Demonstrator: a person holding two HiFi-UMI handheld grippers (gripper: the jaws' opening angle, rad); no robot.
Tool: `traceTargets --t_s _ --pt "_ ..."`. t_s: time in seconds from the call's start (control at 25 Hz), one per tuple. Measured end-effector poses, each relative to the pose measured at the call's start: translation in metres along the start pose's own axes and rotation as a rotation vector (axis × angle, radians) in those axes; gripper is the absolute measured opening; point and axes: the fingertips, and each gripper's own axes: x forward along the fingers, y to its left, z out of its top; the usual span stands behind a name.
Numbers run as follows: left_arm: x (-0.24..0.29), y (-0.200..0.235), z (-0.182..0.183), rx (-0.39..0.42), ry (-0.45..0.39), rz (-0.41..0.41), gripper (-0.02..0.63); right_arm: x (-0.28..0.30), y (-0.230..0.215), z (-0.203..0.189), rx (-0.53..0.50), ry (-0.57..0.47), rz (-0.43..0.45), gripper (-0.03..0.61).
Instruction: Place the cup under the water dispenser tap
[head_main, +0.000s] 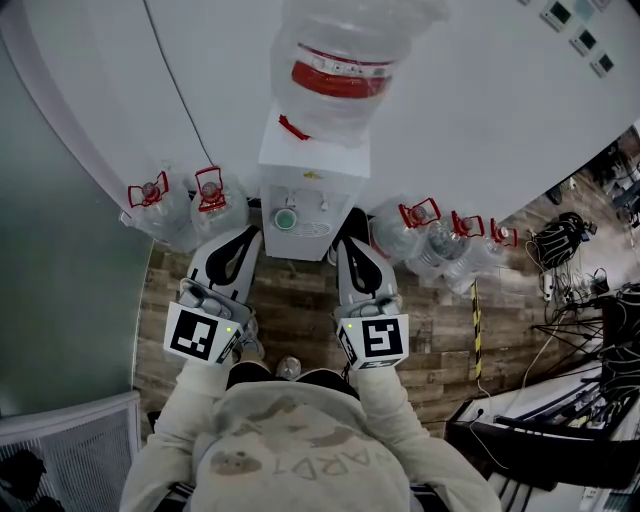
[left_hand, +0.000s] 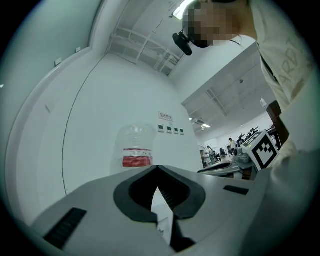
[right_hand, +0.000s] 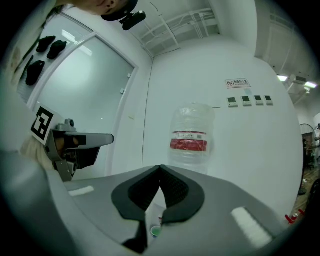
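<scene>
Green round plastic cup (head_main: 286, 219) stands upright on the tray of the white box-shaped water dispenser (head_main: 312, 165), under the taps. It sits ahead of and between left gripper (head_main: 246, 240) and right gripper (head_main: 350, 238), slightly nearer the left. Both have jaws pressed together, empty. I judge the cup placed.

Operator clothing and hand-held tongs: external appearance.
The operator wears a cream long-sleeved fabric sweatshirt (head_main: 290, 450) with faint printed lettering and a pale graphic on the chest; its sleeves run down to the wrists. The left tongs (head_main: 250, 234) and the right tongs (head_main: 346, 238) each have a light grey moulded shell and a black ribbed inner lining. The left white cube (head_main: 203, 333) and the right white cube (head_main: 376, 340) carry black square markers, each with a small green light alongside.
</scene>
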Motion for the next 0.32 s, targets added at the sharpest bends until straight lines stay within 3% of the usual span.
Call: traceTargets --t_s 0.32 --pt "0.0009 -0.0034 0.0059 0.007 -0.009 -0.002 0.006 -0.0015 0.0001 0.0033 -0.003 -0.011 0.002 0.009"
